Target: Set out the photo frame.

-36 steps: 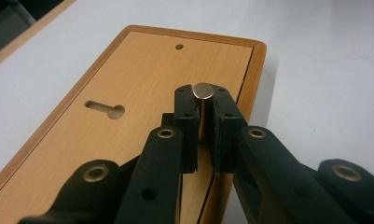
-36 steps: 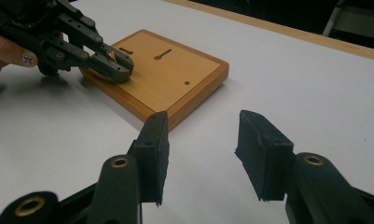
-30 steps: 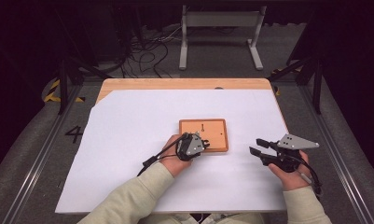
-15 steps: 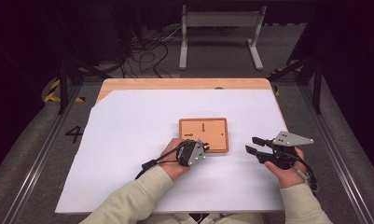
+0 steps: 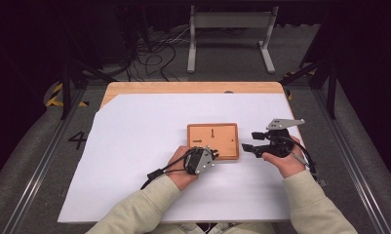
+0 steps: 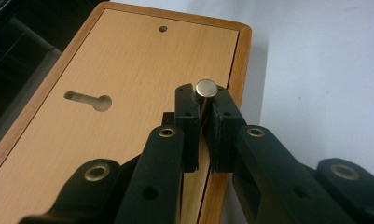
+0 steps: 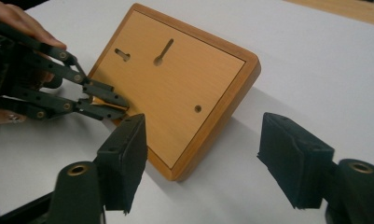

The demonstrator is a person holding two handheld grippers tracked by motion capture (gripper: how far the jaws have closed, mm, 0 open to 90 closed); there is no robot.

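Note:
A small wooden board [image 5: 212, 140] lies flat on the white table cover, with two keyhole slots [image 6: 89, 100] and a small round hole [image 7: 197, 108] in its face. My left gripper [image 5: 212, 154] sits at the board's near left corner, shut on a short metal pin [image 6: 206, 88] held over the board's rim. My right gripper [image 5: 250, 140] hovers just right of the board. Its jaws have just been opening and now stand wide, pads [image 7: 124, 158] touching nothing, with the board's corner [image 7: 175, 172] just ahead of the gap. The left gripper [image 7: 98, 100] also shows there.
The white sheet [image 5: 134, 126] covers most of a wooden tabletop [image 5: 193, 87], whose far edge is bare. Beyond the table stand a metal frame [image 5: 229, 22] and loose cables [image 5: 154, 53] on the floor. Dark stands flank the table.
My right gripper has moved left toward the board's right edge and its jaws have spread wider. The left gripper has stayed in place, still holding the pin.

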